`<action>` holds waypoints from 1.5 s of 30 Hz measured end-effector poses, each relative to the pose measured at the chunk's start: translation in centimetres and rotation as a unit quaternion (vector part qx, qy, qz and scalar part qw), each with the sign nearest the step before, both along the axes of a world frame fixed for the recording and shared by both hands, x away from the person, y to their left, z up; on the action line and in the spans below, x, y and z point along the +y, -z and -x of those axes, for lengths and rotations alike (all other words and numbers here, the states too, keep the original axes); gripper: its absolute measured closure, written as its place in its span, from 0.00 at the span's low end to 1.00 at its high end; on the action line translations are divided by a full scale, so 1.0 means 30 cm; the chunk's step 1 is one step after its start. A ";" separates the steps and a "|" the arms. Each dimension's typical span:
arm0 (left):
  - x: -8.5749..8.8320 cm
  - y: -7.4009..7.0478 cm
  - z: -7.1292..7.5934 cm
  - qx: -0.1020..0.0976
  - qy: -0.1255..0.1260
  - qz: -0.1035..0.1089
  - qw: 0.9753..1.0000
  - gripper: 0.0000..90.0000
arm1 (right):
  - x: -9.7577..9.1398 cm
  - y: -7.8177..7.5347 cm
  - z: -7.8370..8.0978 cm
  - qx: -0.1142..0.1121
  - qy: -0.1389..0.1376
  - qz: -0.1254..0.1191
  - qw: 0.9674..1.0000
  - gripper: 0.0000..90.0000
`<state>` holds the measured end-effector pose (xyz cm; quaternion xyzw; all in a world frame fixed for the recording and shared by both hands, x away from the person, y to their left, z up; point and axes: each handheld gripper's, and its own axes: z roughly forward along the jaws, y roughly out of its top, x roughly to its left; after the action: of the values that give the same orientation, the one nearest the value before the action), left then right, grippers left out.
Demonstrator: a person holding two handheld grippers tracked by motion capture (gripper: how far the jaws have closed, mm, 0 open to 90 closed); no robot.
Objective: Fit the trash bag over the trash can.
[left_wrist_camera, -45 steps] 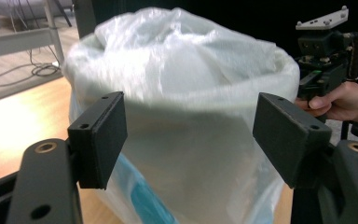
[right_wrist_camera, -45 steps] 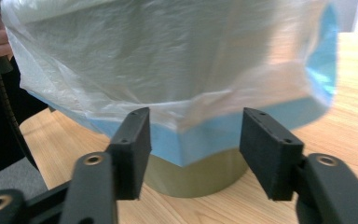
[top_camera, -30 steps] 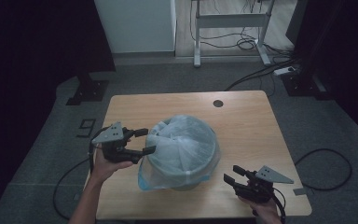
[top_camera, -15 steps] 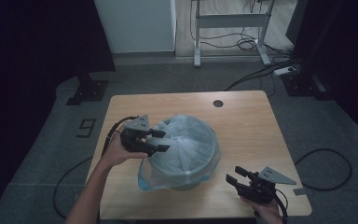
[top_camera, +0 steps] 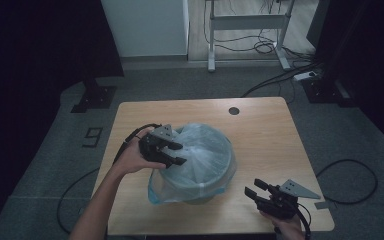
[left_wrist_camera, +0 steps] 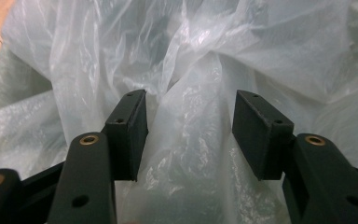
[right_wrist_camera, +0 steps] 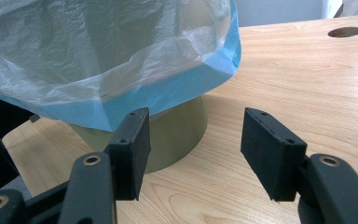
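Left hand-held gripper [left_wrist_camera: 189, 135] straddles a bag [left_wrist_camera: 200, 70] fold, seemingly unpinched.

Bag [left_wrist_camera: 200, 154]: thin translucent plastic film, whitish, crinkled and creased, with glossy highlights along the folds. Its hem [right_wrist_camera: 168, 88] is folded back outside the bin and shows as a smoother blue band, semi-gloss.

Bin [right_wrist_camera: 177, 135]: olive-green wall, smooth and matt; it looks like moulded plastic.

Table [right_wrist_camera: 307, 79]: light wood-grain top, smooth, with a low satin sheen.

Left gripper [left_wrist_camera: 189, 135]: black matt jaws, pads finely textured and dull, with brass-coloured metal rings at the joints.

Right gripper [right_wrist_camera: 196, 149]: same black matt finish, with a flat grey plate on top in the high view.

Floor [top_camera: 50, 150]: grey, matt, slightly rough, like carpet.
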<state>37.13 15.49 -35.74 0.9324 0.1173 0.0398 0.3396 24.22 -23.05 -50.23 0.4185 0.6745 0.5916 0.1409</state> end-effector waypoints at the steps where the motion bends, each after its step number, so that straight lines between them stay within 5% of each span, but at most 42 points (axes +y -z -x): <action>1: 0.005 -0.003 -0.001 0.000 -0.001 0.005 1.000 0.49 | -0.002 0.000 0.001 0.000 0.001 -0.001 1.000 0.46; 9: 0.039 -0.075 -0.019 -0.017 -0.009 0.057 0.998 0.47 | -0.014 0.000 0.002 0.002 0.007 -0.007 1.000 0.46; 15: -0.011 -0.102 -0.067 -0.016 -0.001 0.065 0.998 0.44 | -0.017 0.001 0.002 0.002 0.008 -0.005 1.000 0.46; 27: -0.157 -0.085 -0.139 0.003 0.023 0.020 1.000 0.45 | -0.023 0.001 0.007 0.002 0.008 -0.006 1.000 0.46; 28: -0.178 -0.066 -0.139 0.006 0.027 -0.003 1.000 0.45 | -0.022 0.000 0.008 0.001 0.008 -0.005 1.000 0.46; 38: -0.227 -0.010 -0.125 0.019 0.041 -0.065 0.997 0.47 | -0.015 -0.001 0.010 0.001 0.005 -0.002 1.000 0.46; 45: -0.245 0.009 -0.117 0.008 0.035 -0.097 0.995 0.45 | -0.013 0.000 0.009 0.003 0.005 0.001 1.000 0.46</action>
<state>40.64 8.13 -36.01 0.9648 0.0826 0.0313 0.2476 23.95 -23.44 -50.24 0.4238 0.6730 0.5892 0.1425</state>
